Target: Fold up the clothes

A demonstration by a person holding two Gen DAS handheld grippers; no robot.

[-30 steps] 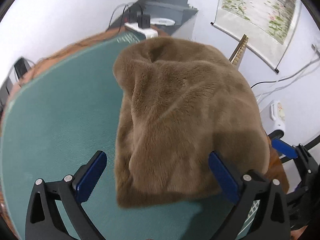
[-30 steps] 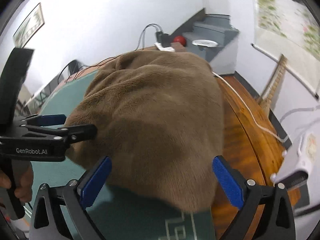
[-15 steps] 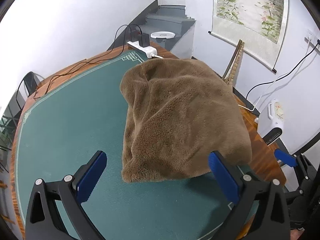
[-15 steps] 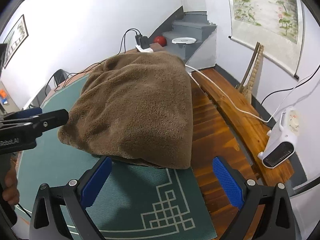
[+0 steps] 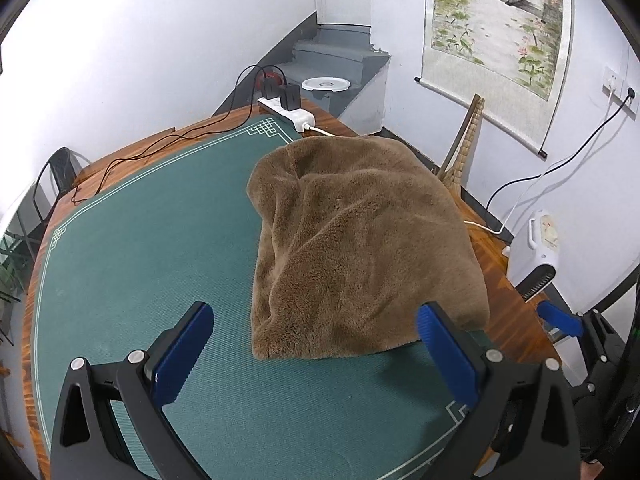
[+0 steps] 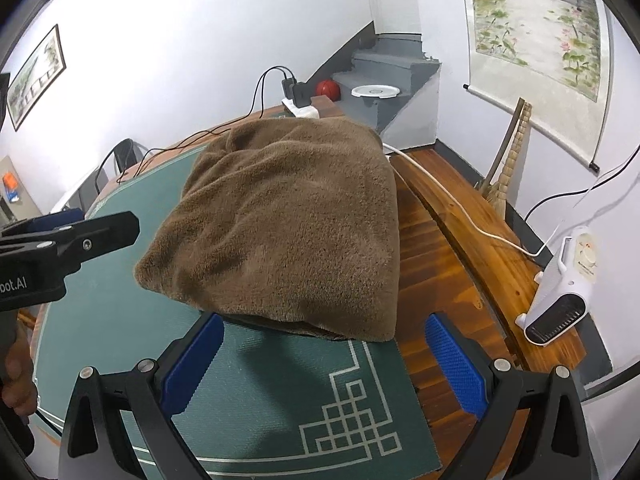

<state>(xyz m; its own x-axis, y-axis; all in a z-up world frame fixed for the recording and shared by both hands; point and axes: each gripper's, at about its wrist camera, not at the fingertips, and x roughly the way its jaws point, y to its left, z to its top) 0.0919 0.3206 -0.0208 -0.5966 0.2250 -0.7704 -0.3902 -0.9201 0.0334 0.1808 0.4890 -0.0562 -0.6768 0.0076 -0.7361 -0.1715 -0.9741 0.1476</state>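
Now both pairs of blue pads are spread wide with nothing between them: the left gripper (image 5: 314, 346) hangs above the green mat (image 5: 132, 256), the right gripper (image 6: 324, 360) just off the near mat corner. Ahead of both lies the brown fleece garment (image 6: 288, 232), folded into a thick bundle on the mat's right side, its edge spilling onto the wooden table (image 6: 424, 276). Beyond, a white power strip (image 5: 288, 114), and a heater (image 6: 568, 288) on the floor.

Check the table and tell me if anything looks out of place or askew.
The folded brown blanket sits off-centre: its right side runs past the green mat onto the bare wood, by the table's right edge. Its top is still rumpled. Nothing spilled or damaged.
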